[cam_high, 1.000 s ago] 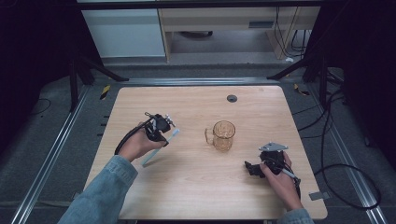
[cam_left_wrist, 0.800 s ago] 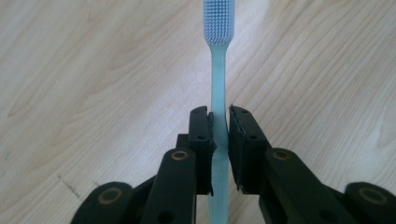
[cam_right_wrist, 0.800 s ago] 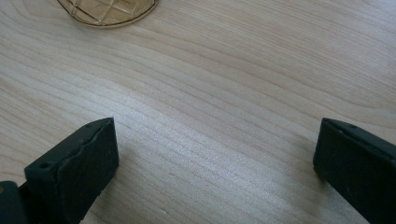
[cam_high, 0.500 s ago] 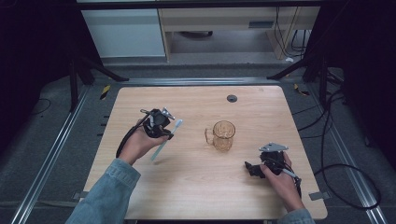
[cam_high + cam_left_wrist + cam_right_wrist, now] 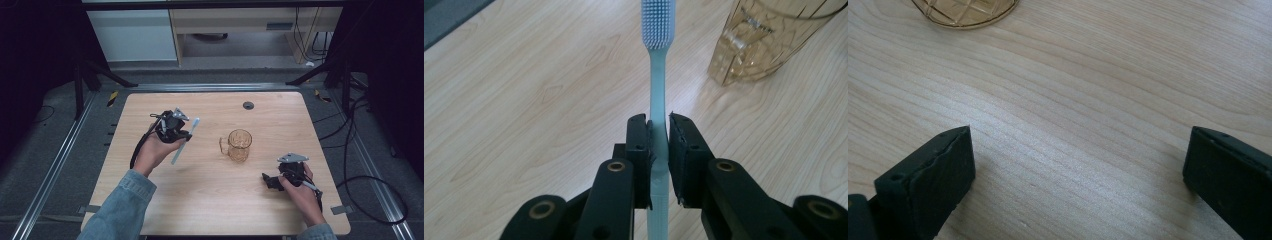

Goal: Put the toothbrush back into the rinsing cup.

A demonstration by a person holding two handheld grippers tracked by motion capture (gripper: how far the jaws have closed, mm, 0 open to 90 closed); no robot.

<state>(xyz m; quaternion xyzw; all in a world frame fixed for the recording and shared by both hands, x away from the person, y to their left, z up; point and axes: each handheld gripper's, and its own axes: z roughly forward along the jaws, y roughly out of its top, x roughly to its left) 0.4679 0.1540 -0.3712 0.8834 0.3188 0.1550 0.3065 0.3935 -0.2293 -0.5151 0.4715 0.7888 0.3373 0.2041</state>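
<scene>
A pale blue toothbrush (image 5: 657, 65) runs straight out between the jaws of my left gripper (image 5: 659, 122), which is shut on its handle, bristle head away from me. In the high view the left gripper (image 5: 183, 136) hangs above the table's left half with the toothbrush (image 5: 192, 125) tilted, head toward the far right. An amber glass mug (image 5: 239, 145) stands upright mid-table, to the right of the brush; its wall (image 5: 769, 40) lies ahead and right of the bristles. My right gripper (image 5: 270, 181) rests low near the front right, open (image 5: 1078, 150) with bare wood between its jaws, the mug's base (image 5: 965, 11) beyond.
The wooden table (image 5: 210, 205) has a small black round grommet (image 5: 248, 105) near its far edge. A white cabinet (image 5: 132, 35) and shelving stand beyond the table. Cables (image 5: 370, 200) trail over the floor on the right.
The left gripper has lifted and shifted toward the table's far side with the toothbrush, whose head now points up toward the mug's side. The right gripper and mug have stayed put.
</scene>
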